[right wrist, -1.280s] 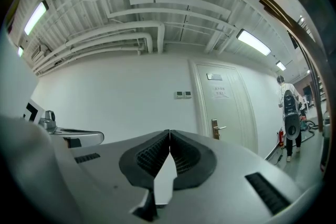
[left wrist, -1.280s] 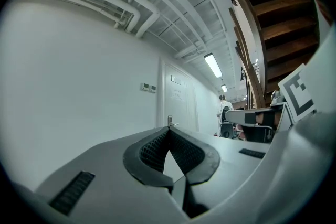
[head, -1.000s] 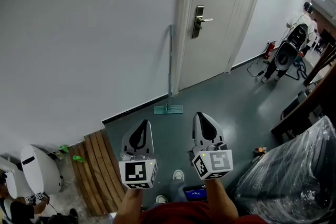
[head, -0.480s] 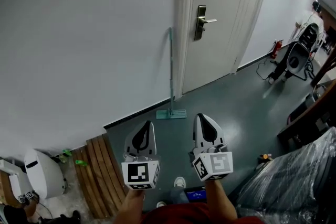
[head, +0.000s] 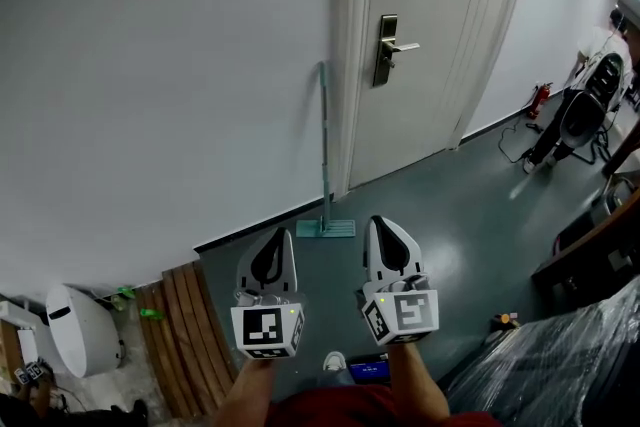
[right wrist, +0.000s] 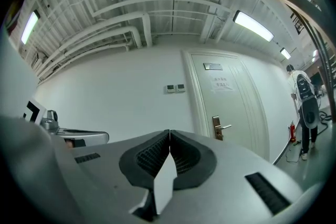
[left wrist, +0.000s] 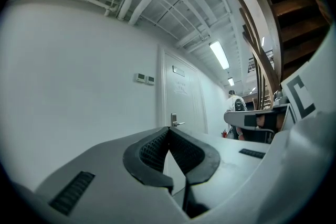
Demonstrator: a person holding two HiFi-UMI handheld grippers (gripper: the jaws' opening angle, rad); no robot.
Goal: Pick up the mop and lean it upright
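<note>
The mop [head: 325, 155] stands upright against the white wall beside the door frame, its teal flat head [head: 325, 228] on the grey floor. Both grippers are held side by side well short of it, pointing toward the wall. My left gripper [head: 276, 250] is shut with nothing between its pads, and my right gripper [head: 385, 237] is shut and empty too. In the left gripper view the left gripper [left wrist: 168, 130] shows its pads meeting at the tip. The right gripper [right wrist: 169, 134] looks the same in its own view. The mop does not show in either gripper view.
A white door [head: 415, 35] with a metal handle [head: 392, 47] is just right of the mop. Wooden slats [head: 190, 325] lie on the floor at the left, by a white rounded device [head: 80, 328]. A plastic-wrapped bulk [head: 560, 365] and a dark table edge [head: 590, 240] are at the right.
The head view has shifted, so the mop and door sit slightly lower and more to the right in the picture. Both grippers keep their shut pose side by side.
</note>
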